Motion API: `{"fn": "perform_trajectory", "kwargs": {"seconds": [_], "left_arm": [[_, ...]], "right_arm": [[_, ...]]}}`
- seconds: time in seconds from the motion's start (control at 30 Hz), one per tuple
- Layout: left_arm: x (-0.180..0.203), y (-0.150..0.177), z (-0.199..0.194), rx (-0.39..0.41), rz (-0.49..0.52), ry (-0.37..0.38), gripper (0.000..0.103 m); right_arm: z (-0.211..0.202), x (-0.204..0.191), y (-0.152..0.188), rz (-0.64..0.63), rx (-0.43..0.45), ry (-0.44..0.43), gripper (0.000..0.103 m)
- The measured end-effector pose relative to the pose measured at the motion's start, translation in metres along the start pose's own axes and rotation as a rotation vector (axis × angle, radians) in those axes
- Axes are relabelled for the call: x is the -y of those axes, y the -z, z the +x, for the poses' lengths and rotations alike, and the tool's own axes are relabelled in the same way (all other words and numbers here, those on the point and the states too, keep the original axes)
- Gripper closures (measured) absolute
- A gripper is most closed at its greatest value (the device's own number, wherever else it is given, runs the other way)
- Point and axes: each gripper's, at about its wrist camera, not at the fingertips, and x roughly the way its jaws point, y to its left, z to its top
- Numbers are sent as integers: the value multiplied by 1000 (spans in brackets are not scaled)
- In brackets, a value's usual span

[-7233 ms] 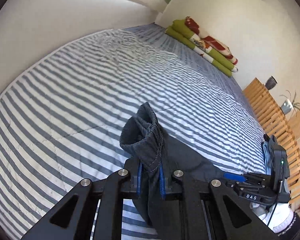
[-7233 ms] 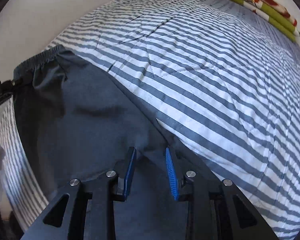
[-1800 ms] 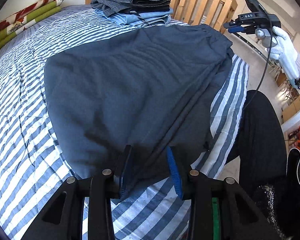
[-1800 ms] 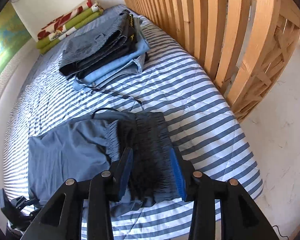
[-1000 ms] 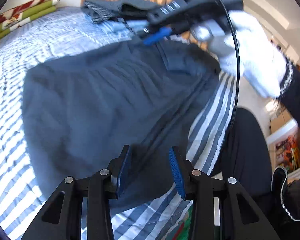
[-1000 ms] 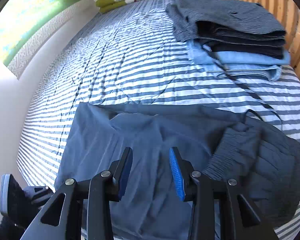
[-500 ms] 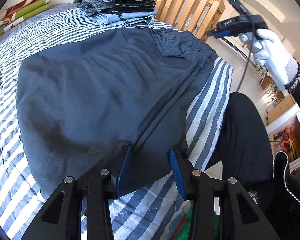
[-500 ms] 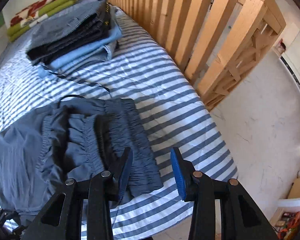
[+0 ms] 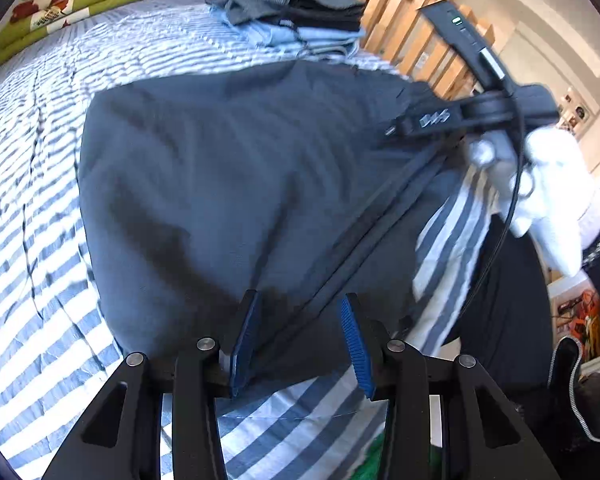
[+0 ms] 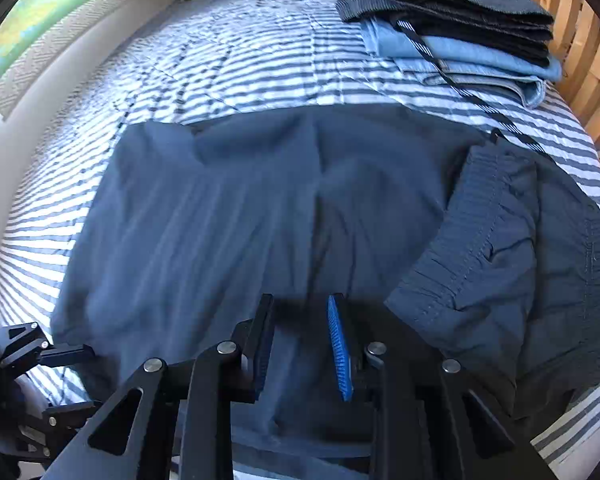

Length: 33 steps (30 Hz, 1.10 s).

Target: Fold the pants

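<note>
your right gripper [image 10: 300, 344], jaws just narrowing around loose fabric, sits at the near edge of the pants [image 10: 228, 208], which stretch sideways; the left gripper [image 9: 298, 336] stays spread.

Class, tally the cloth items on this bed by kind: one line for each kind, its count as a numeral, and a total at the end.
Dark pants spread out flat: 1
Stack of folded clothes: 1
Folded green and red blanket bundle: 1
Striped bed cover: 1
Total: 4
</note>
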Motion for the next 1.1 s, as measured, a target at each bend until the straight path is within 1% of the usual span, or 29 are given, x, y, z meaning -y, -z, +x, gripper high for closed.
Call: {"fn": "perform_trajectory", "kwargs": {"seconds": [0.07,0.13,0.2,0.23,0.27,0.33,0.4,0.47,0.57,0.63,0.7,0.73,0.8,0.83,0.9,0.93,1.0,1.03,1.1], "left_arm": [[4,5,-1,8,31,-9,58],[5,6,-2,9,36,5,58],[4,6,-1,8,32,16,58],[4,5,2,7,36,17,57],[3,6,2,6,40,16,57],[5,5,1,8,40,17,57],[7,6,1,8,48,16,56],[10,6,0,9,54,11,56],[13,12,-6,0,61,23,56],[13,20,-15,1,63,26,56],[7,30,-30,25,32,20,56],[1,35,-39,44,3,16,56],[-15,44,-57,84,-77,6,56],[-24,46,-64,102,-116,0,56],[-43,49,-73,132,-189,-11,55],[-51,48,-74,142,-224,-15,55],[-64,44,-72,159,-290,-7,50],[-69,43,-69,160,-311,2,47],[-74,38,-60,160,-336,19,46]], "right_arm": [[-4,21,5,57,14,103,85],[-27,61,15,187,69,165,85],[-56,107,31,349,129,182,85],[-68,126,39,427,153,205,85],[-80,139,47,476,186,217,80],[-96,145,53,479,228,189,80],[-104,135,50,450,270,156,80],[-100,116,37,370,270,119,80],[-81,88,17,248,247,144,79],[-59,80,12,211,181,178,79],[-33,81,12,187,61,241,79],[-25,81,13,172,22,265,79],[-28,78,15,155,22,274,79],[-34,74,13,153,37,259,79],[-48,60,8,139,68,191,79],[-53,47,2,117,78,159,79],[-63,17,-11,49,93,96,74],[-64,-2,-17,18,97,69,72],[-64,-40,-35,-48,85,-1,68]]}}
